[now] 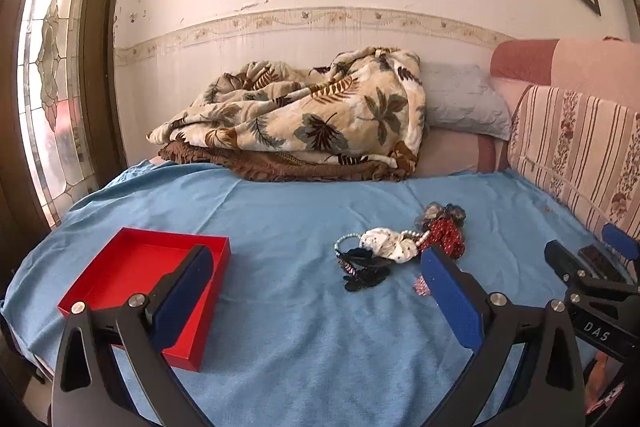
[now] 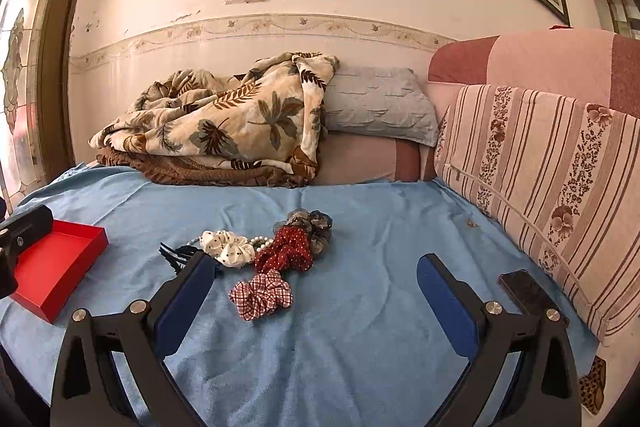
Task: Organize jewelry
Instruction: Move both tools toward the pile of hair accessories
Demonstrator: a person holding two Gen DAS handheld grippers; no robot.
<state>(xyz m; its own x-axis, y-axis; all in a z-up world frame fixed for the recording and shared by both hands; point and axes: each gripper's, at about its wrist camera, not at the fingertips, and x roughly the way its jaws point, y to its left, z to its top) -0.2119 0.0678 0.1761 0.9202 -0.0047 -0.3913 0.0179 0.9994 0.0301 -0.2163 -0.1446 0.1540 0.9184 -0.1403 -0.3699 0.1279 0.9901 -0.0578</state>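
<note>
An empty red tray (image 1: 132, 267) lies on the blue cloth at the left; it also shows in the right wrist view (image 2: 60, 267). A heap of accessories lies mid-cloth: a white dotted scrunchie (image 2: 228, 247), a red dotted scrunchie (image 2: 286, 251), a red checked scrunchie (image 2: 260, 293), a grey gauze scrunchie (image 2: 312, 225), a pearl bracelet (image 1: 346, 239) and a black hair claw (image 1: 364, 269). My left gripper (image 1: 316, 291) is open and empty, above the cloth between tray and heap. My right gripper (image 2: 316, 291) is open and empty, just in front of the heap.
A leaf-patterned blanket (image 2: 224, 127) and a grey pillow (image 2: 376, 107) lie at the back. Striped sofa cushions (image 2: 552, 179) line the right side. A dark phone (image 2: 528, 291) lies by the cushions. A stained-glass door (image 1: 52, 67) stands at the left.
</note>
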